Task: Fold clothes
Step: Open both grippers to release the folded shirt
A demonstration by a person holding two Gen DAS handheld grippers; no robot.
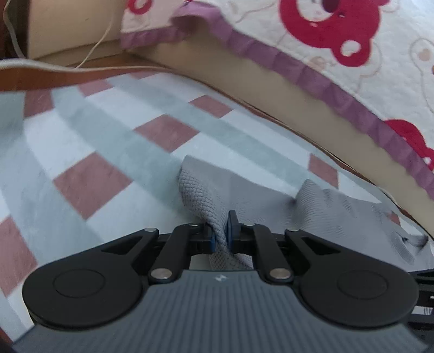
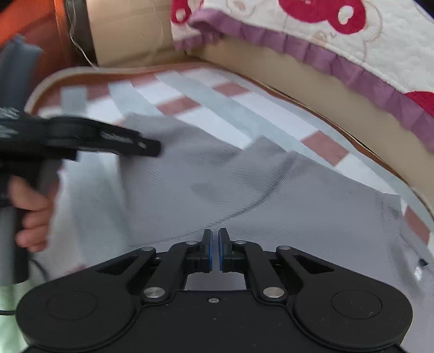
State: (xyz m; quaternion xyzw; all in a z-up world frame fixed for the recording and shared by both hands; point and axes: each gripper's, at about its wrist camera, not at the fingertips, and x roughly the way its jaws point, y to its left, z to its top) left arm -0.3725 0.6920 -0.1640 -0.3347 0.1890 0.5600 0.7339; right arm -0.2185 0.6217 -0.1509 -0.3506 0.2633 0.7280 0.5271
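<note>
Both grippers were closed: left gripper (image 1: 222, 235) was clamped on a bunched edge of the grey garment (image 1: 244, 195), cloth pinched betw. its blue pads (image 1: 232, 230); right gripper (image 2: 215, 249) had its jaws nearly together w/ nothing visible betw. them, hovering just over the same garment (image 2: 217, 176).

We saw the garment lying spread on the checked cloth (image 2: 206, 92), far corners wrinkled and one edge near the table rim (image 2: 89, 69). In the right view the left gripper (image 2: 114, 139) and the hand (image 2: 29, 214) holding it showed, blurred.

Risks, as we judged them: the left grip looked thin, on a bunched ridge only, so a quick pull could slip the fabric free or drag the whole piece instead of folding it. W/ the right jaws holding nothing, the fold would likely go skewed.

The table sat just beside a bed (image 1: 284, 119) w/ a bear-print quilt (image 1: 352, 54), purple-trimmed. A cord (image 1: 100, 40) hung near a cardboard box (image 1: 70, 24).
</note>
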